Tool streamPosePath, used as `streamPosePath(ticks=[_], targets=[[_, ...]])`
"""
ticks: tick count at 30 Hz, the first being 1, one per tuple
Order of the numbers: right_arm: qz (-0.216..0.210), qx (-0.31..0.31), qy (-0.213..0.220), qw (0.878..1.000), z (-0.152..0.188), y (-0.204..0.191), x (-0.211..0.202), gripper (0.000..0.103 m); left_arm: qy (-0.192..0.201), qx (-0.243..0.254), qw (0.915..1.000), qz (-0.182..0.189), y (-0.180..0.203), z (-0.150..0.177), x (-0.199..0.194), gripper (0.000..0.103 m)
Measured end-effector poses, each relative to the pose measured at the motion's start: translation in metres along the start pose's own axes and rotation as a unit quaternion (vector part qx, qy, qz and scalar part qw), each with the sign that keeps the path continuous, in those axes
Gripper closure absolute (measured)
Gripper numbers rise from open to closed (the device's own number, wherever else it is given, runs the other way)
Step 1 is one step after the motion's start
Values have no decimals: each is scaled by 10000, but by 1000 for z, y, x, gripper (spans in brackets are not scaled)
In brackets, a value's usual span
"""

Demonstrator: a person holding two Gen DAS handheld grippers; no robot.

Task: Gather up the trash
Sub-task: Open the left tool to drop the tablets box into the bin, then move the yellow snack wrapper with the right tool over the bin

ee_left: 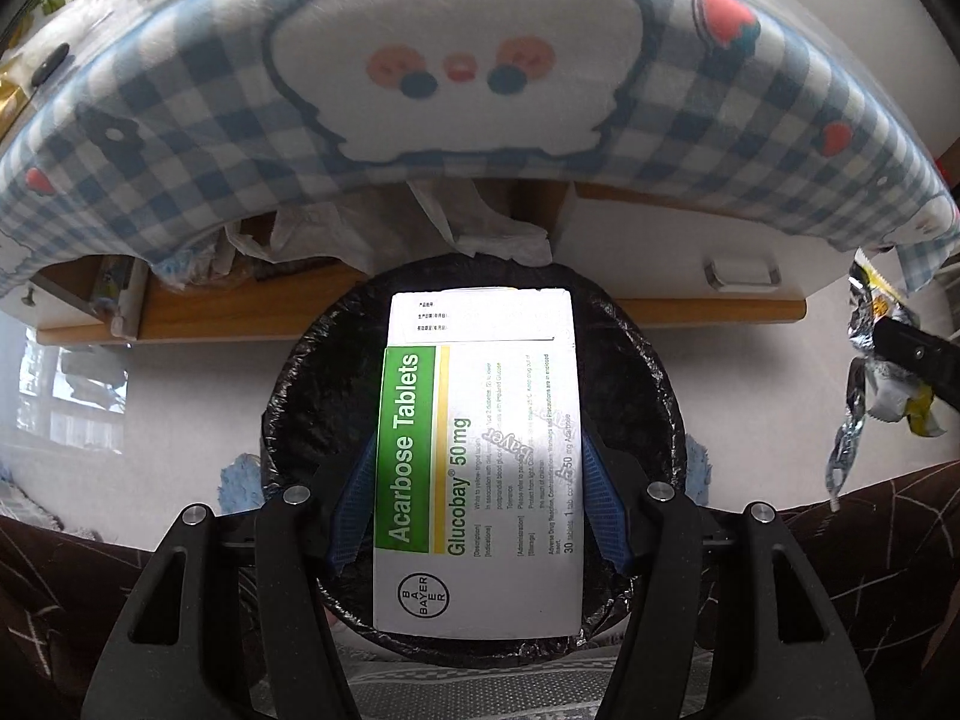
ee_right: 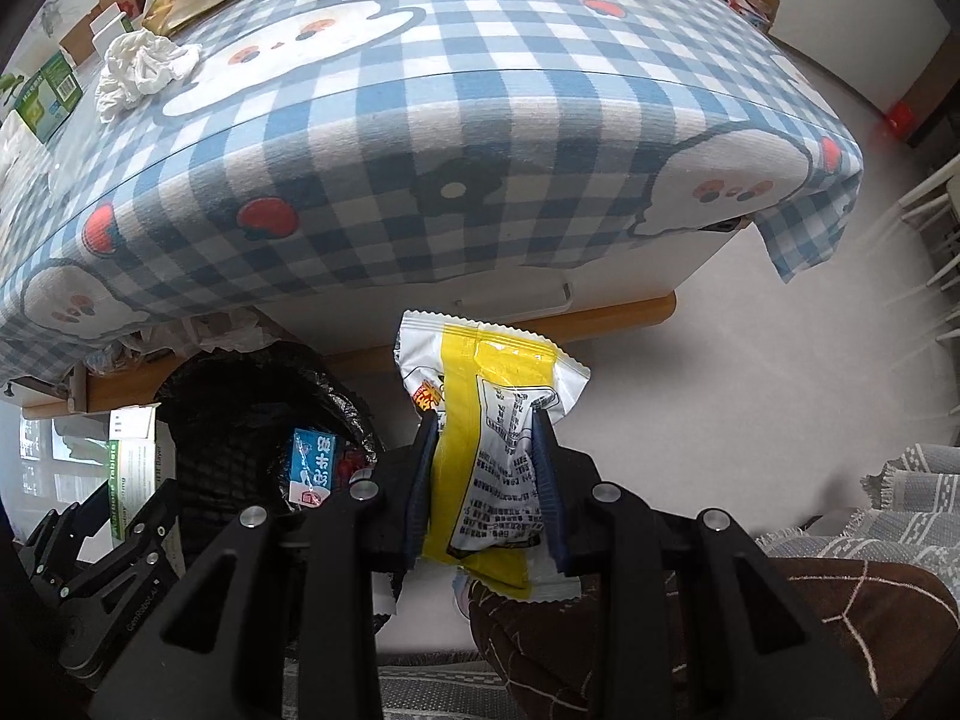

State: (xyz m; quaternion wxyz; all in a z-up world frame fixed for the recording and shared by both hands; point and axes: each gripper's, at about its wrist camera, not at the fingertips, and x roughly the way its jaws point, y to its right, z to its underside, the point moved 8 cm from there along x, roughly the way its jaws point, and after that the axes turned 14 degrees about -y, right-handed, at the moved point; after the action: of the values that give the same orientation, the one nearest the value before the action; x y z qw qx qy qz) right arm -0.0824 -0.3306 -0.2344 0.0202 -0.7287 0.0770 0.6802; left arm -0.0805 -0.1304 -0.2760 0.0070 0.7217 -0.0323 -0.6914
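Squarely over the bin (ee_left: 648, 360), the tablet box (ee_left: 480, 462) sits clamped in the left gripper (ee_left: 480, 504); let go only while centred. Right gripper (ee_right: 483, 480), pinching the snack wrapper (ee_right: 486, 420), hangs beside the rim and should shift over before dropping

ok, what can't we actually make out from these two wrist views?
- Bin contents, left wrist view: the tablet box covers the opening.
- Bin depth, right wrist view: black liner; only a blue carton shows.
- Snack wrapper print, right wrist view: too small.
- Under-table clutter, left wrist view: shadowed by the tablecloth.
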Motion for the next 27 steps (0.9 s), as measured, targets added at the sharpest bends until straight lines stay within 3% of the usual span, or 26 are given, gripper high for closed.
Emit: streamPosePath(ticks=[10,16,19,27], targets=[[68,-30,38,10000,0,-2,0,74,75,120,9999,12,6,2,-1,42],[34,-235,58,9997,2,-15,1,74,290,39,9994,-177,-14,4,-17,16],[34,-335,66,9994,4,-24,2,74,382,-16,9989,-261,-28,7,-24,8],[-54,-736,86,9972,18,-66,5,74,577,-310,9974,-311,-77,11,-35,6]])
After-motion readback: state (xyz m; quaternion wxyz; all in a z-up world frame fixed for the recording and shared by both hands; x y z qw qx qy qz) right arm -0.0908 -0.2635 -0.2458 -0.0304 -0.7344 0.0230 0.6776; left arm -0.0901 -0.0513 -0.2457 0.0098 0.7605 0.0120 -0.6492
